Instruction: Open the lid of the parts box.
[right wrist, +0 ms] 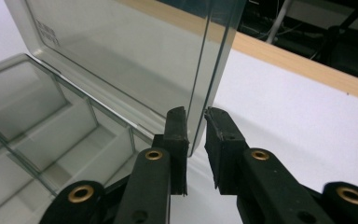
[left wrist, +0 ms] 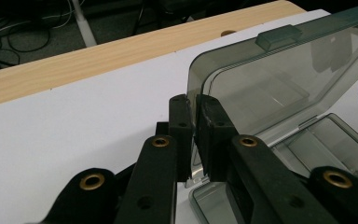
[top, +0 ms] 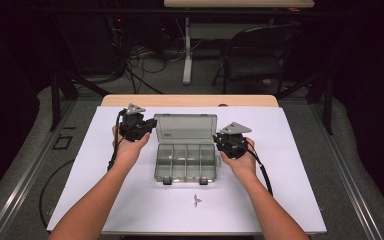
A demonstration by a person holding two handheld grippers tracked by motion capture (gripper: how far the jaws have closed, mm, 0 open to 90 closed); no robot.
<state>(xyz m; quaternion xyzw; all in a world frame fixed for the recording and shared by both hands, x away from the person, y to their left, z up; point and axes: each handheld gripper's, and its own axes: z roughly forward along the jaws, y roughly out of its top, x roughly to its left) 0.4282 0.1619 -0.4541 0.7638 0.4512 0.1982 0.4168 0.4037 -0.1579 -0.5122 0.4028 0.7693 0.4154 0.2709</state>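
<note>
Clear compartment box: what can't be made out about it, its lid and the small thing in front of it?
- Small object on the white mat, high view: too small to identify.
- Label on the lid, right gripper view: print too blurred to read.
- Box compartments, high view: contents, if any, too small and dim to tell.
- Right gripper: whether its pads touch the lid edge is unclear.

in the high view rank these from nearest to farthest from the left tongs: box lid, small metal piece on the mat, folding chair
1. Box lid, right beside the left tongs, clamped at its edge.
2. Small metal piece, near edge of the mat.
3. Folding chair, beyond the table, far right.
</note>
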